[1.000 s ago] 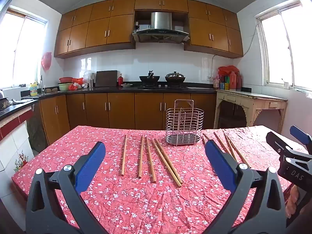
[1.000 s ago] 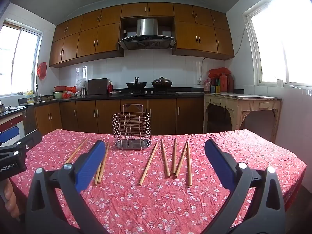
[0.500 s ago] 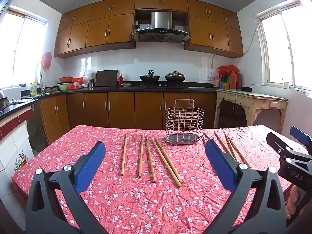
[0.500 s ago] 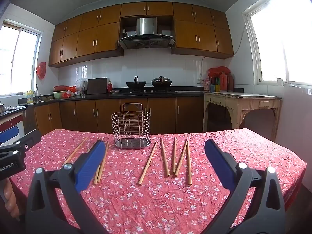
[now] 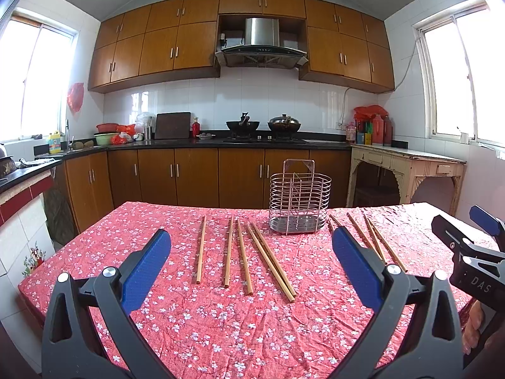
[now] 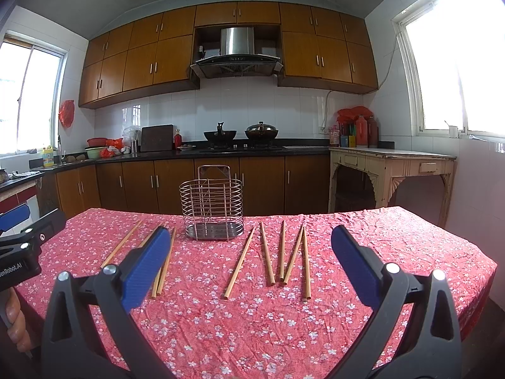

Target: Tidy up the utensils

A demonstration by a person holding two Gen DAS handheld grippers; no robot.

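Observation:
A wire utensil basket (image 5: 300,201) stands empty at the far middle of the table; it also shows in the right wrist view (image 6: 211,211). Several wooden chopsticks (image 5: 243,254) lie flat to its left, and several more chopsticks (image 6: 282,256) lie to its right. My left gripper (image 5: 251,263) is open and empty, held above the near table in front of the left group. My right gripper (image 6: 251,260) is open and empty, in front of the right group. The right gripper also shows at the left view's right edge (image 5: 473,243).
The table carries a red flowered cloth (image 5: 221,322). Behind it run brown kitchen cabinets (image 5: 195,177) and a dark counter with pots (image 5: 263,123). A cream side table (image 6: 391,170) stands at the back right. The table's edges drop off left and right.
Both views have shifted very slightly; the grippers stay open and the chopsticks and basket have not moved.

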